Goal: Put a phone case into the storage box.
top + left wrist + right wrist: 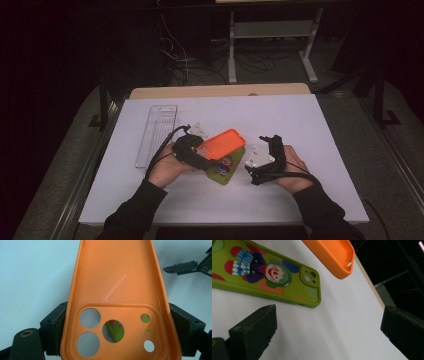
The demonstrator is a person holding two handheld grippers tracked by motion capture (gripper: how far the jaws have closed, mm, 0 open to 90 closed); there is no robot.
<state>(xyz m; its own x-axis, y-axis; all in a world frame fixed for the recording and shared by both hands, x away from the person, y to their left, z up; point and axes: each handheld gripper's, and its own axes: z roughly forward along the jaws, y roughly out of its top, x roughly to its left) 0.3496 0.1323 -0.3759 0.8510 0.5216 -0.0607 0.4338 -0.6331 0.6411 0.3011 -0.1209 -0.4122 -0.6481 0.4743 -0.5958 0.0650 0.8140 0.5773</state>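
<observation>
The orange phone case [117, 290] faces its hollow inside up, a finely dotted texture across the inner back and a glossy streak of light on it, with a raised square camera block pierced by 3 large round holes and 3 smaller ones. In the left gripper view the 2 black jaws press against its 2 long edges at the camera end, so the left gripper [192, 150] is clamped on the case, which juts away from the jaws over the white table [300, 125]. Through the holes a bit of green shows: the green phone case [272, 280] lies flat on the table beneath, printed with a clown face, a red nose, a blue-and-white checked patch and coloured blobs, its own camera cutout at one corner. From the high view the orange case sits tilted over the green one's upper end, near the table's middle. The left hand [167, 170] comes in low from the bottom, sleeve dark, gripper angled right and forward. The right hand [292, 172] holds the right gripper [262, 155] just beside the green case, jaws spread wide with nothing between them. A clear plastic tray [157, 132] rests to the left.
</observation>
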